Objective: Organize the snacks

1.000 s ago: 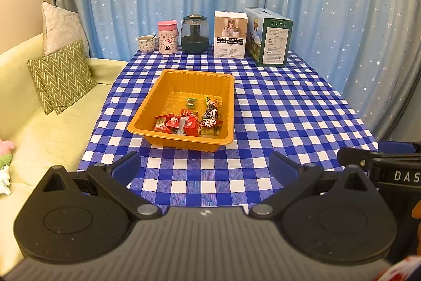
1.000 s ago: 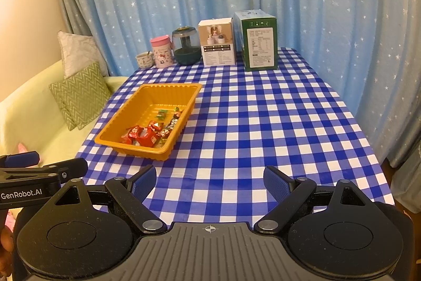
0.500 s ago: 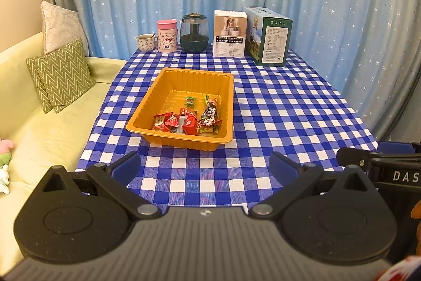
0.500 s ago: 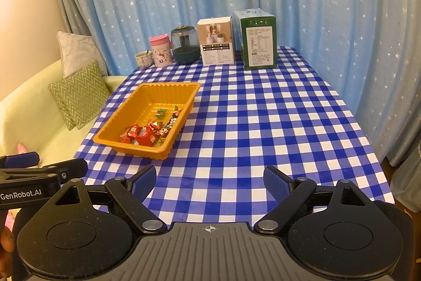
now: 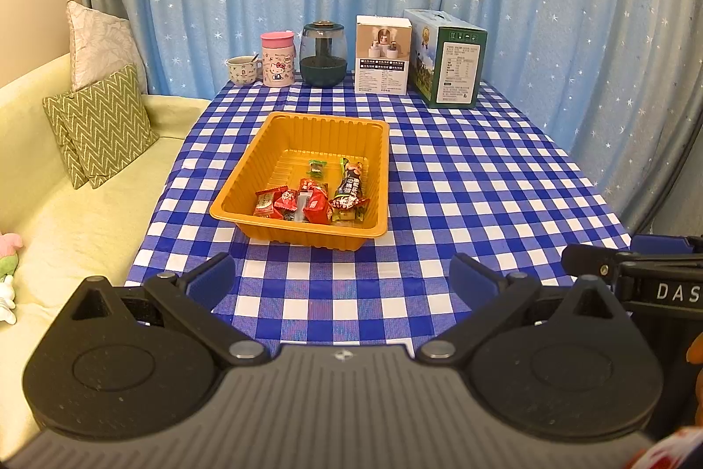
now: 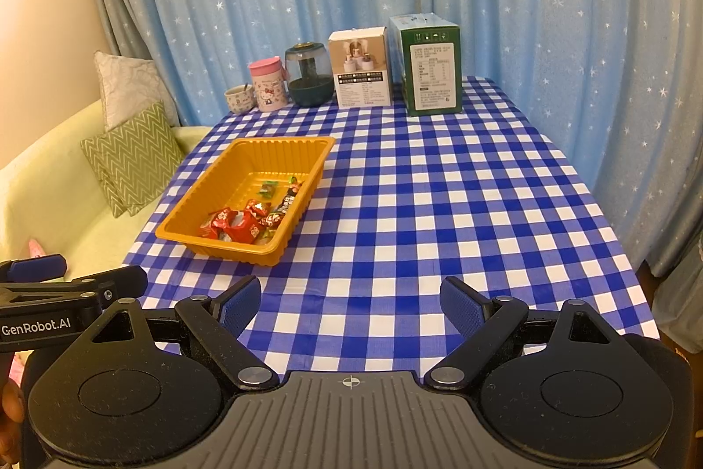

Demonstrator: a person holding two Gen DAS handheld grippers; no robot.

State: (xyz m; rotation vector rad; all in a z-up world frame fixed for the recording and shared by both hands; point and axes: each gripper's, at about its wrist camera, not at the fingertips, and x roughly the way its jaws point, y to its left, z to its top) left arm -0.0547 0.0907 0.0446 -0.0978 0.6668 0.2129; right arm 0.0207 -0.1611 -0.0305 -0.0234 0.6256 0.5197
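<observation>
From the left wrist, the left gripper (image 5: 342,278) hangs over the near edge of the checked tablecloth (image 5: 461,179), jaws spread wide and holding nothing. At twelve o'clock, well apart, sits the orange tray (image 5: 246,179) with the snacks (image 5: 314,196) bunched in its near end — red wrappers, a dark bar, a small green sweet further in. No loose snack shows on the cloth, so the gathering looks done or close to it; what is left, if anything, I cannot tell. Along the far edge, from eleven to one o'clock, stand a small cup (image 5: 242,70), a pink mug (image 5: 277,59), a dark jar (image 5: 323,60), a white box (image 5: 383,55) and a green box (image 5: 448,62). None blocks the way to the tray.

From the right wrist, the right gripper (image 6: 350,304) is likewise wide and holding nothing. The tray (image 6: 184,214) lies at ten o'clock, the snacks (image 6: 246,218) in its near right part. The left tool crosses at nine o'clock — the one thing to mind on a reach across. A sofa with cushions (image 6: 132,157) lies beyond.
</observation>
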